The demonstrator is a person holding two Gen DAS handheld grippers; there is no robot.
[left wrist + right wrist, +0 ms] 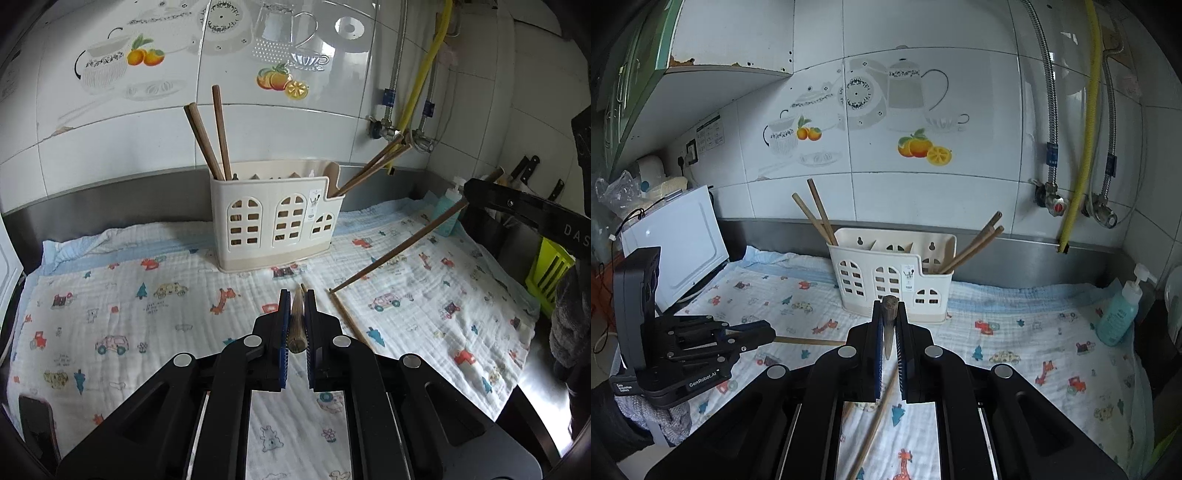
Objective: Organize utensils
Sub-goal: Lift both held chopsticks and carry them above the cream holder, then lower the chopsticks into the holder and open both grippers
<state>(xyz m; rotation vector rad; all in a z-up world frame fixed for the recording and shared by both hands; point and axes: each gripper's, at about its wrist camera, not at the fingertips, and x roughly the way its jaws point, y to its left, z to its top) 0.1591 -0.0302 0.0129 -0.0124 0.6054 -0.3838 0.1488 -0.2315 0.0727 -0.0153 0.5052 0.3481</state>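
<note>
Holder on the cloth, against the back wall

The holder [275, 221] stands on the cloth [147, 306] before the wall; two chopsticks [212, 136] lean in its left compartment, several [373, 166] in its right. A loose chopstick [351, 325] lies on the cloth before it; a bottle [1117, 314] stands far right.

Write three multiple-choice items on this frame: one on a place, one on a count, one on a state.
1. Where does the loose chopstick lie?
A. flat on the cloth
B. inside the holder
C. propped against the wall

2. How many chopsticks stand at the holder's left end?
A. one
B. two
C. five

3. How are the left tongs?
A. open and empty
B. shut on a chopstick
C. shut on a spoon

Answers:
1 A: it lies on the printed fabric in front of the holder.
2 B: two sticks lean out there.
3 B: the pads pinch a wooden stick.
</note>
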